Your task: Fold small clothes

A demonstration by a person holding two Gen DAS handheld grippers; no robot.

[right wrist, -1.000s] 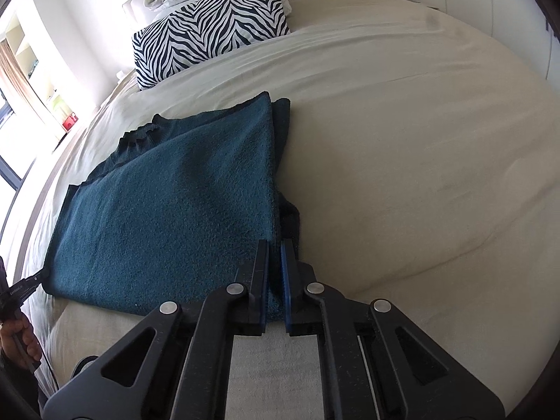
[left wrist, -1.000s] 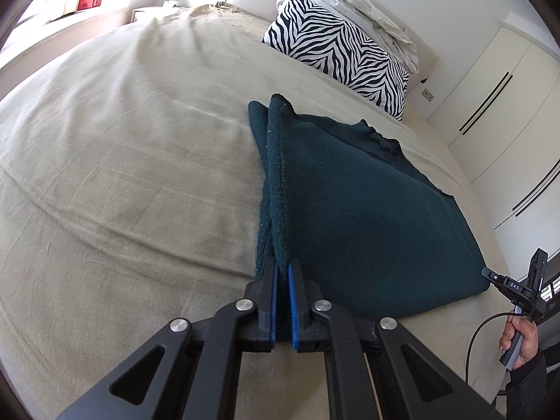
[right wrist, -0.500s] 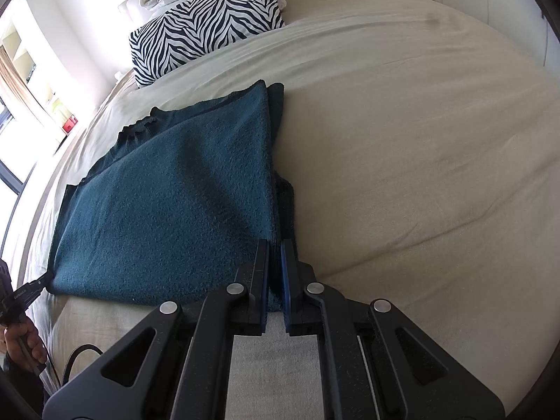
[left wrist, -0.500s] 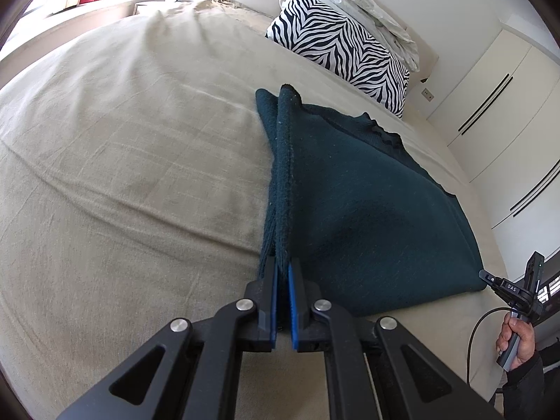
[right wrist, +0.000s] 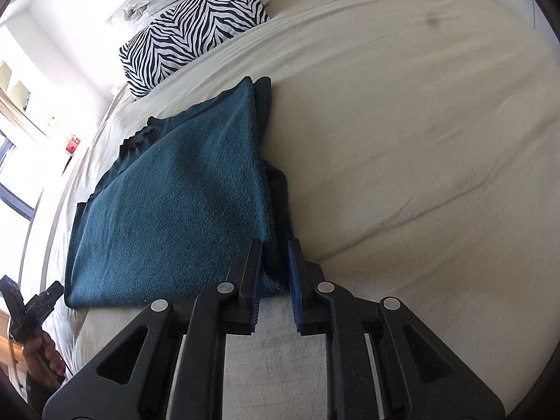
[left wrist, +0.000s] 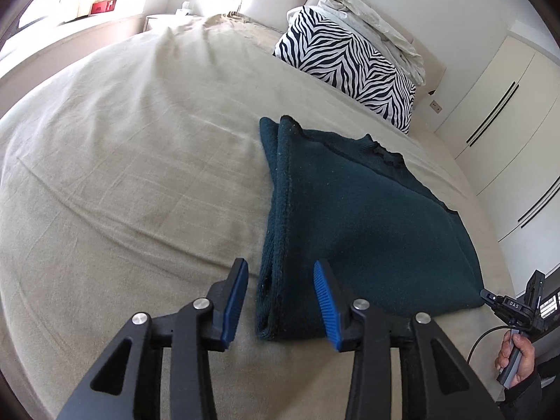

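Observation:
A dark teal knitted garment (left wrist: 357,224) lies folded flat on the beige bed; it also shows in the right wrist view (right wrist: 182,196). My left gripper (left wrist: 280,280) is open, its blue pads on either side of the garment's near left corner, not touching it. My right gripper (right wrist: 274,259) is open by a narrower gap, its pads either side of the garment's near right corner edge. The corner cloth lies between the pads, released.
A zebra-striped pillow (left wrist: 346,66) and a crumpled white duvet (left wrist: 378,24) sit at the head of the bed. The beige bedsheet (left wrist: 140,161) spreads wide around the garment. White wardrobe doors (left wrist: 507,112) stand to the right.
Both grippers were shut on the garment's near corners; now both have opened and let go. The raised folded edges have dropped onto the bed.

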